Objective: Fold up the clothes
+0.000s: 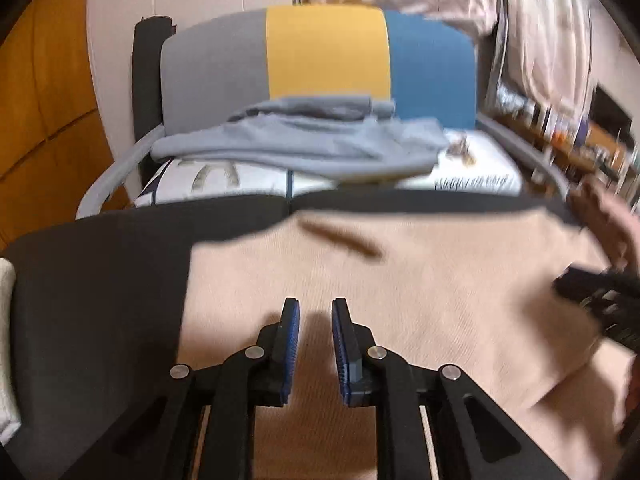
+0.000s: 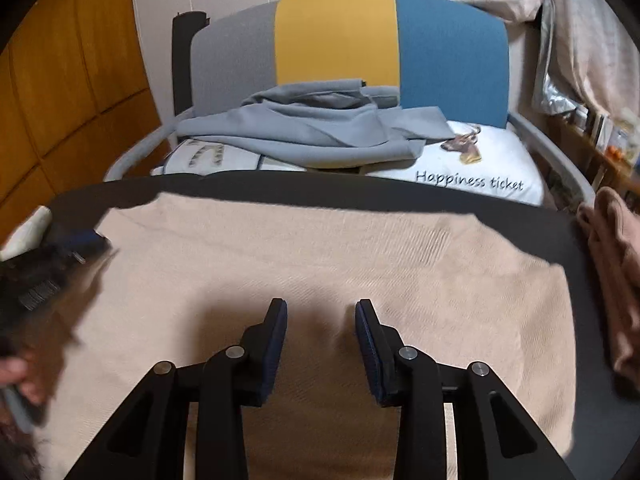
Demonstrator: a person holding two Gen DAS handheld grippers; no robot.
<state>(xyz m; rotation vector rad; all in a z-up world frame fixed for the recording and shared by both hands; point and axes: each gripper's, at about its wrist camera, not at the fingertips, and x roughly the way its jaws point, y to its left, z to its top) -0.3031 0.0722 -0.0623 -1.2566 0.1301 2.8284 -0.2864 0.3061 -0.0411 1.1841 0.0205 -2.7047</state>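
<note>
I'm hovering both tools over the beige knit (image 2: pixel 320 248), L tool (image 1: pixel 315 312) & R tool (image 2: pixel 321 314) both apart, empty. Soft, floppy, light; I'm eyeing its edge nearest the chair (image 2: pixel 452 52).

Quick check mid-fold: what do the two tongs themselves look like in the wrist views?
Left tongs and right tongs match: matte black angular linkage arms, round silver pivot pins, triangular cutouts, and ribbed blue pads lining each finger's inner face.
</note>
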